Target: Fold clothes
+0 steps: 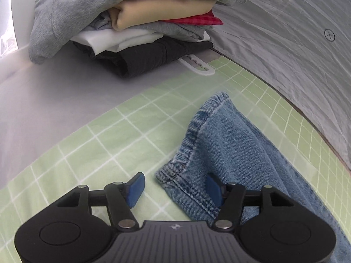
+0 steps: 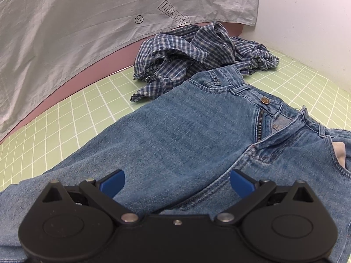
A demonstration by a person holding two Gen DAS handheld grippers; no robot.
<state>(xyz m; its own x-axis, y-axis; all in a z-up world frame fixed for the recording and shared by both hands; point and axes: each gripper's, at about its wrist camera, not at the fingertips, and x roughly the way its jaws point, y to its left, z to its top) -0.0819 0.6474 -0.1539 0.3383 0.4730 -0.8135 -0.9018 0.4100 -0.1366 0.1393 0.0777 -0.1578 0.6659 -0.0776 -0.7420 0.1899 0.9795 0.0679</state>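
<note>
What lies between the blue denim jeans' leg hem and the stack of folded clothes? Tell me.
Only bare green grid mat, then grey surface; left wrist view shows the hem and stack apart.

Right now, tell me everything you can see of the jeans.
The jeans are mid-blue denim with faded stitching, lying flat on the green grid mat. The fly is unzipped, its brass button undone; a belt loop and pocket show. One hemmed leg end lies between the open left tongs. A crumpled plaid shirt touches the waistband.
</note>
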